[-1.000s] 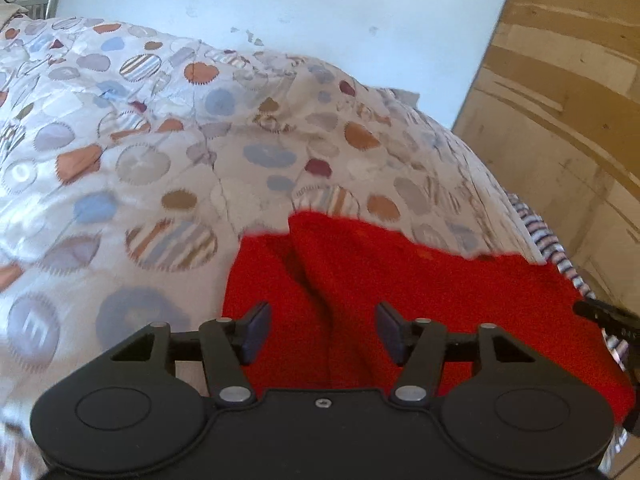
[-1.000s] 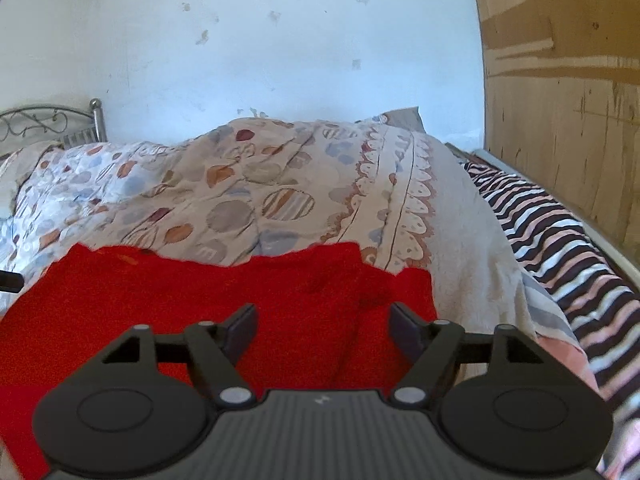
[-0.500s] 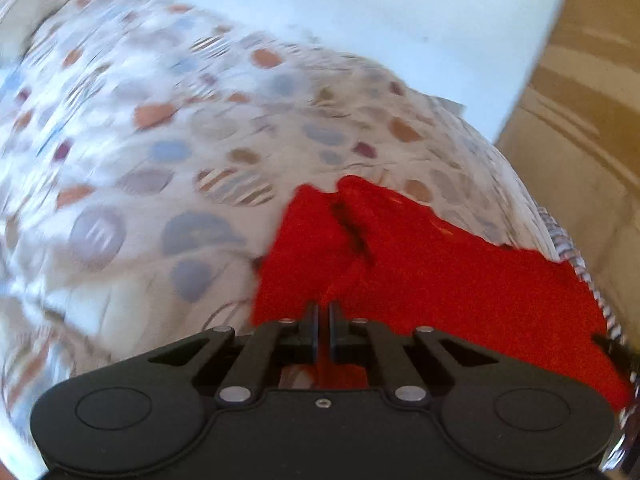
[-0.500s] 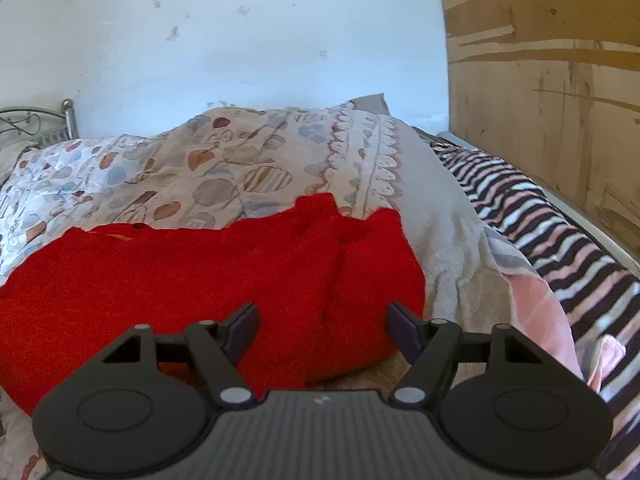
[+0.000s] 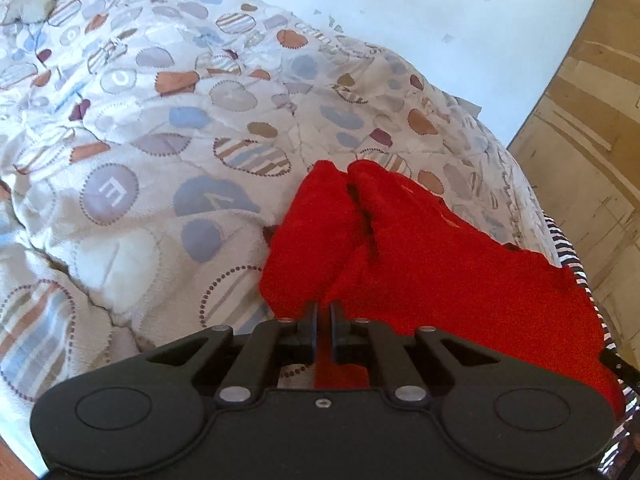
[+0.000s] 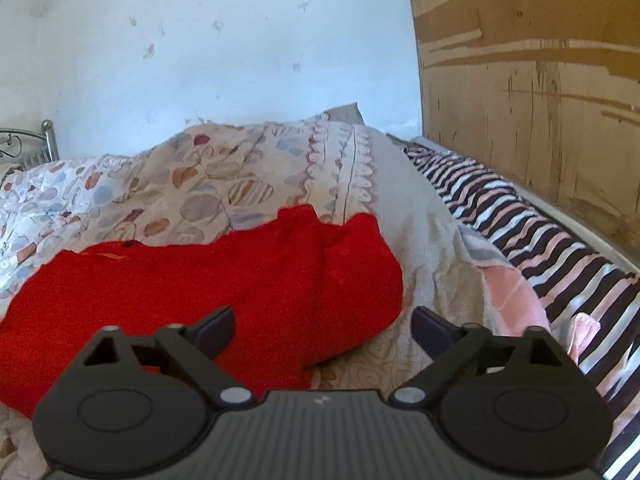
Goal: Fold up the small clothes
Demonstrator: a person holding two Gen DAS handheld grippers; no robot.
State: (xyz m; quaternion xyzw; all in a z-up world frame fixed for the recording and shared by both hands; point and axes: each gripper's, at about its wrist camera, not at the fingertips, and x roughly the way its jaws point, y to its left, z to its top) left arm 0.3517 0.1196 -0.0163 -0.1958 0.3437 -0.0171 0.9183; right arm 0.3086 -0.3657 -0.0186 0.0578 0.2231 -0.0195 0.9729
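A red knitted garment (image 5: 420, 264) lies spread on a patterned quilt (image 5: 168, 152). My left gripper (image 5: 324, 320) is shut on the garment's near edge at its left end, and the cloth bunches up in front of the fingers. In the right wrist view the red garment (image 6: 208, 288) lies just ahead of my right gripper (image 6: 322, 330), which is open with the garment's right end between its spread fingers, not gripped.
The quilt (image 6: 248, 184) covers a bed against a white wall (image 6: 208, 40). A black, white and pink striped cloth (image 6: 540, 240) lies at the right. A wooden panel (image 6: 532, 80) stands along the right side. A metal bed frame (image 6: 24, 148) shows at far left.
My left gripper closed on the red garment's edge and pulled it, bunching the cloth. My right gripper stayed open and drew slightly back along the garment's right end.
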